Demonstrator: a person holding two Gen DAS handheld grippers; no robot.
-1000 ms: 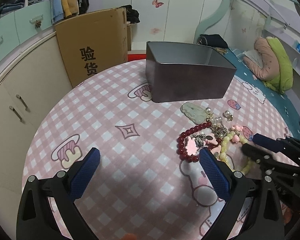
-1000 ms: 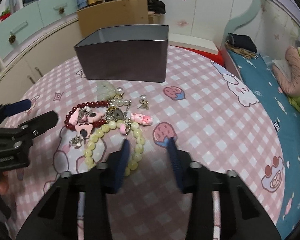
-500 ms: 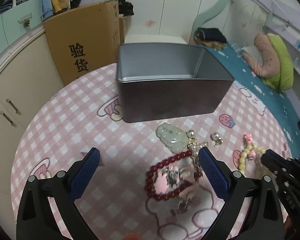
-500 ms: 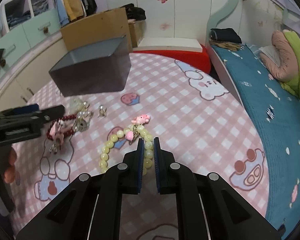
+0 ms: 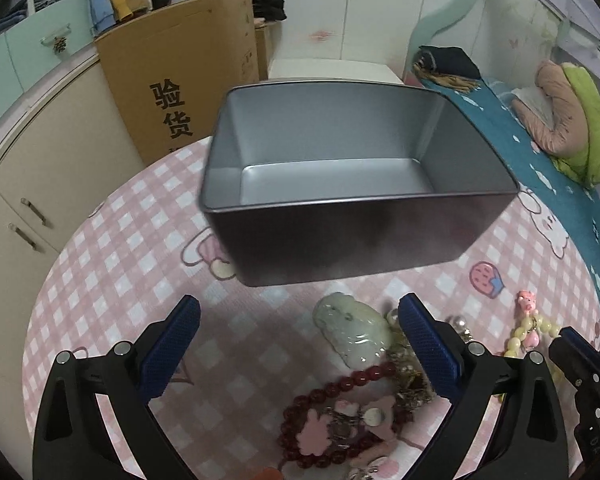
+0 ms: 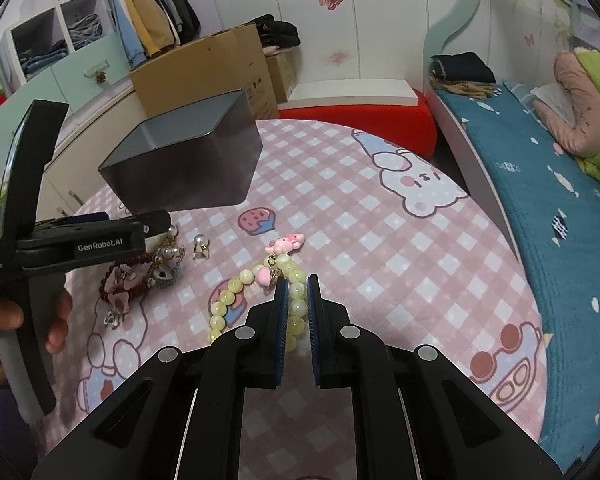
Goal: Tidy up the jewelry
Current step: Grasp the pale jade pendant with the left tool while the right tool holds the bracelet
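A: Where is the yellow bead bracelet (image 6: 256, 292)?

B: In the right-wrist view it lies on the pink checked tablecloth (image 6: 380, 264). The right gripper (image 6: 298, 292) is clamped on its near beads, jaws narrow with beads pinched between the blue pads. The loop's long axis runs from about 7 o'clock up to 1 o'clock, ending at a pink pig charm (image 6: 286, 242) that points toward 1 o'clock.

A: And the left gripper (image 5: 300, 320)?

B: Jaws wide apart, gripping nothing. In its own view the pale jade pendant (image 5: 352, 330) sits between the fingers, long axis tilted from 11 to 5 o'clock. The dark red bead bracelet (image 5: 328, 420) lies at 6 o'clock from the pendant, tangled with pink charms.

A: The box?

B: The grey metal tin (image 5: 340, 184) stands open-topped at 12 o'clock from the pendant, long side running left to right. A cardboard box (image 5: 184, 84) stands behind it at 10 o'clock.
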